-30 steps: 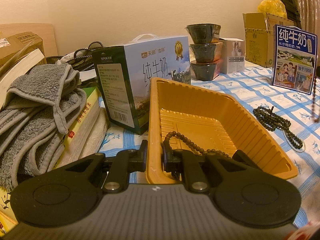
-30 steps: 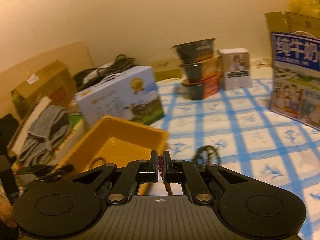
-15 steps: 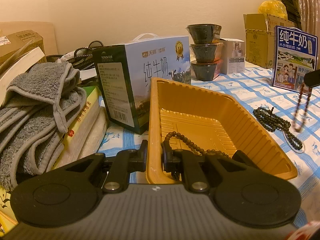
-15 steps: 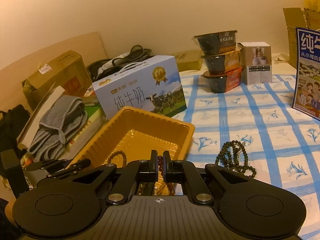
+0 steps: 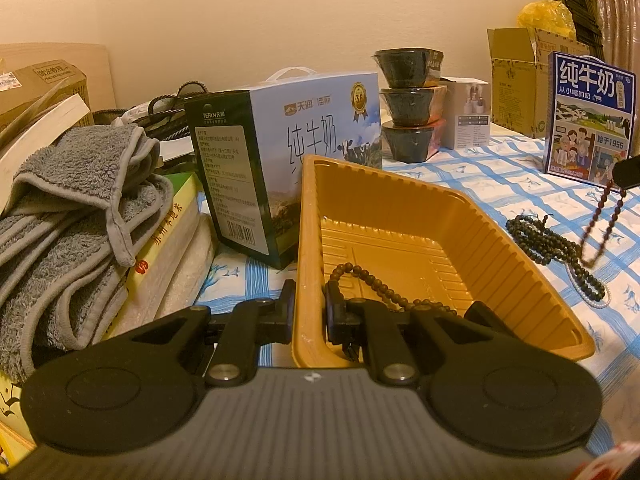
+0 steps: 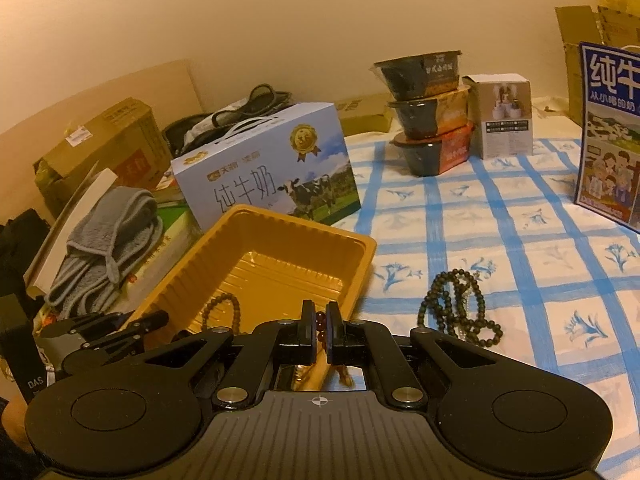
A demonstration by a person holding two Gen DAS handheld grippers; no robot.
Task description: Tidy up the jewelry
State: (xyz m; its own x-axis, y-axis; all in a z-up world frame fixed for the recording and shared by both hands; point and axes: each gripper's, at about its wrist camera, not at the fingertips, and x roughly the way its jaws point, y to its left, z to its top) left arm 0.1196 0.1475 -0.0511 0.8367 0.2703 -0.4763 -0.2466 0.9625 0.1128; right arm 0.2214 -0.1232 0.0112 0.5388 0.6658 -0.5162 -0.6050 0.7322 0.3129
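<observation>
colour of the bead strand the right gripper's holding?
Reddish-brown bead strand; clearest in the left wrist view, hanging from the right gripper.

A cluttered home room is shown: a table covered by a blue checked cloth [image 6: 500,216], crowded with milk cartons [image 6: 268,172], stacked noodle bowls [image 6: 428,112], folded towels [image 5: 76,208], books [image 5: 168,240] and cardboard boxes [image 6: 104,140].

Both wrist views low, close — sharing orange tray [image 5: 400,188] [image 6: 296,220], facing wall
</observation>
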